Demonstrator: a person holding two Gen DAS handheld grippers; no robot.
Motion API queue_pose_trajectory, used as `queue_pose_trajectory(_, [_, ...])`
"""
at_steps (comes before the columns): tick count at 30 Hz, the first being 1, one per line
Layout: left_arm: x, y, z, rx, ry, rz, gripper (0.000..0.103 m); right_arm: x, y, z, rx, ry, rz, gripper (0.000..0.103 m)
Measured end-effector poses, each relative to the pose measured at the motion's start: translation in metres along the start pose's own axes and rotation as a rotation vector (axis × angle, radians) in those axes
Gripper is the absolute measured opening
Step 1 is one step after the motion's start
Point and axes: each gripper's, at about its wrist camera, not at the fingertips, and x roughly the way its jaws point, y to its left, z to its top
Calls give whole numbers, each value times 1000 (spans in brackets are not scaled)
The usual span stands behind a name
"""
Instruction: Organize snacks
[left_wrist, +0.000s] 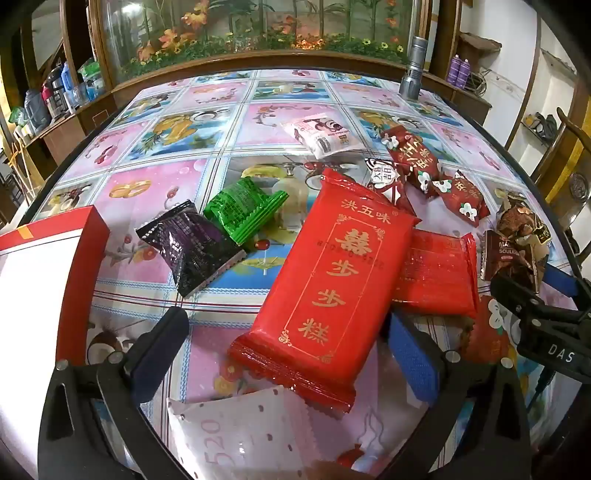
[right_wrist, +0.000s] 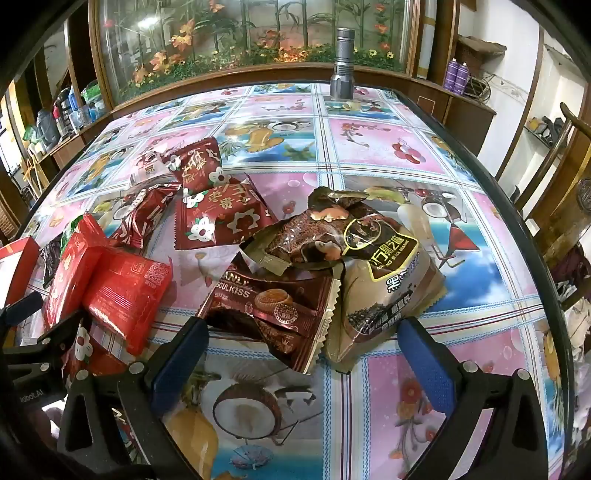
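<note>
Left hand-held gripper (left_wrist: 288, 354) is seen w/ jaws spread wide at the bottom of the left wrist view, nothing clamped; a big red packet w/ gold lettering (left_wrist: 325, 280) lies between its fingers, pads apart from it. A pale dotted packet (left_wrist: 240, 432) is seen at bottom centre, partly under the red one. A purple-black packet (left_wrist: 192, 247) and a green packet (left_wrist: 243, 208) are found centre-left, touching each other. A red-edged white box (left_wrist: 40, 266) sits at the left edge. A second red packet (left_wrist: 436, 277) lies right of centre, against the big one.

Right hand-held gripper (right_wrist: 303, 354) is likewise held wide at the bottom of the right wrist view, gripping nothing. A brown "Soul Kiss" packet (right_wrist: 273, 310) and a black-sesame bag (right_wrist: 384, 273) are seen just beyond its fingertips, mid-frame, overlapping. Dark red flower-print packets (right_wrist: 218, 218) are piled upper left of those. All snacks rest on the desk (right_wrist: 369, 144), covered w/ a pink-blue patterned cloth. A grey flashlight (right_wrist: 343, 62) stands upright at top centre, at the desk's far edge.
</note>
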Motion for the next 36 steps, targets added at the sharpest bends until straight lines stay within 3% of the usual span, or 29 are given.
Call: queue_pose_trajectory(36, [0, 0, 0, 2, 2, 3, 103, 0, 0, 0, -4, 10, -5, 103])
